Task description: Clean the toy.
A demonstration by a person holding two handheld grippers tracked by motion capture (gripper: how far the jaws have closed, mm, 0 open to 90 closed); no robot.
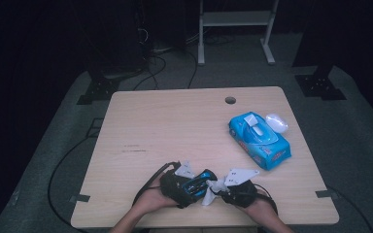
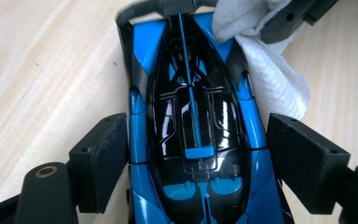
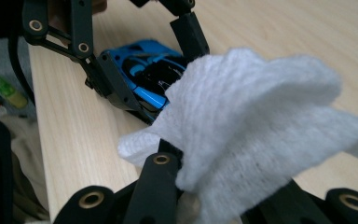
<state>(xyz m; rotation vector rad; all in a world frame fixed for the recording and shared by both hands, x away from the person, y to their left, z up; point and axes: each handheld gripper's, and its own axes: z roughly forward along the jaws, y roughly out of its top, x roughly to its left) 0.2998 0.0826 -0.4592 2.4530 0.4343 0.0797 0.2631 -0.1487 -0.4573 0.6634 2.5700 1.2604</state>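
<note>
Toy car (image 2: 193, 135): I am seeing it lying on the table (image 1: 175, 121) near the front edge, lengthwise between my left gripper's jaws.
Left gripper (image 2: 193, 158): I am holding its jaws apart; the pads are flanking the car's flanks with a gap on the right, so nothing is clamped.
Right gripper (image 3: 214, 186): I am keeping it pinched on the white wipe (image 3: 251, 130), which is hanging just beside the car's nose.
Handling: I am judging the car light, rigid and glossy, likely slippery; gripping across the blue sides at mid-body looks safest.
Wipe: I am expecting it soft and limp.
Wipe pack (image 1: 260, 138): it is sitting well apart, far right.
</note>
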